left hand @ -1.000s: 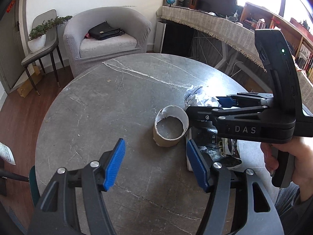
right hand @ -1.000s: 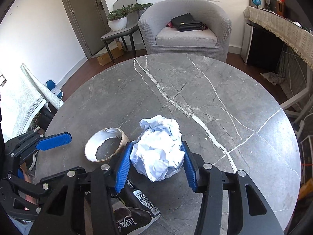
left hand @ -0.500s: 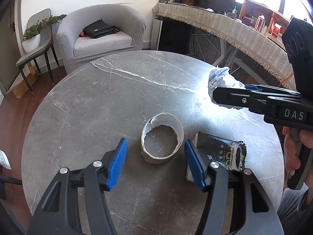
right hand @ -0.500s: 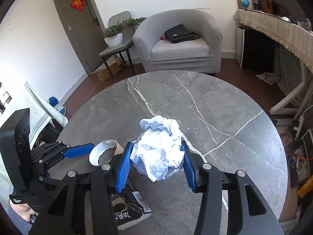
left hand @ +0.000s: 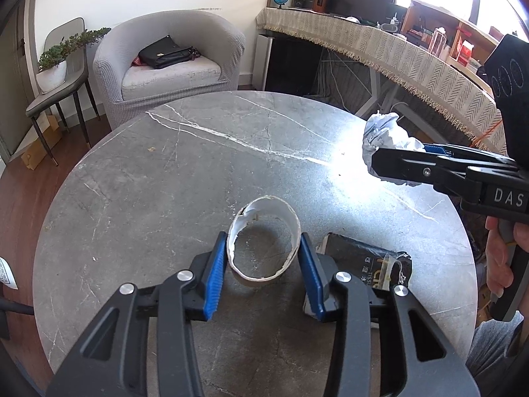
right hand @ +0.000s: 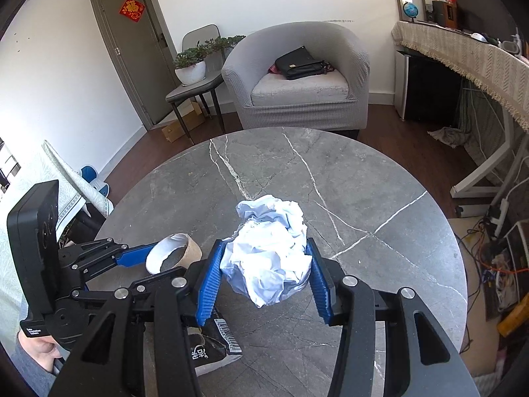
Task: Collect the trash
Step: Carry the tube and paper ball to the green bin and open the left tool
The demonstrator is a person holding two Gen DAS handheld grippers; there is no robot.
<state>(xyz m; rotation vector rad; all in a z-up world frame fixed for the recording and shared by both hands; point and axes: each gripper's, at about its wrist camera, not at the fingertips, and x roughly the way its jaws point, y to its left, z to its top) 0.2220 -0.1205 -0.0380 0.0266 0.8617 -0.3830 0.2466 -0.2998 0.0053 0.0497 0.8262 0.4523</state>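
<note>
Two tools were in your hands, and the left wrist view showed the first of them. Your left tool (left hand: 263, 264) had narrowed around the cardboard ring (left hand: 264, 244), its blue pads (left hand: 214, 278) pressed against both sides of the ring, which stood on the grey marble tabletop (left hand: 165, 178). Half a second earlier that tool was spread wide with the ring sitting loose between the fingers; now it was clamped on it. Just right of the ring lay one black wrapper (left hand: 367, 261), partly behind the right finger. Farther right, your right tool (left hand: 410, 162) carried one crumpled paper ball (left hand: 388, 139) above the tabletop edge, higher and farther out than a second before, when it was down beside the ring.

From the right wrist view, your right tool (right hand: 263, 274) was clenched on the crumpled paper ball (right hand: 267, 258), both blue pads (right hand: 208, 284) biting into its sides, the ball held clear of the tabletop (right hand: 347, 198). The grip matched the earlier frames. At lower left your left tool (right hand: 158, 258) reached in with the cardboard ring (right hand: 173, 253) at its fingers. The black wrapper (right hand: 211, 347) lay under your right tool's left finger.

You had three pieces of trash in all: one ring, one paper ball, one wrapper.
</note>
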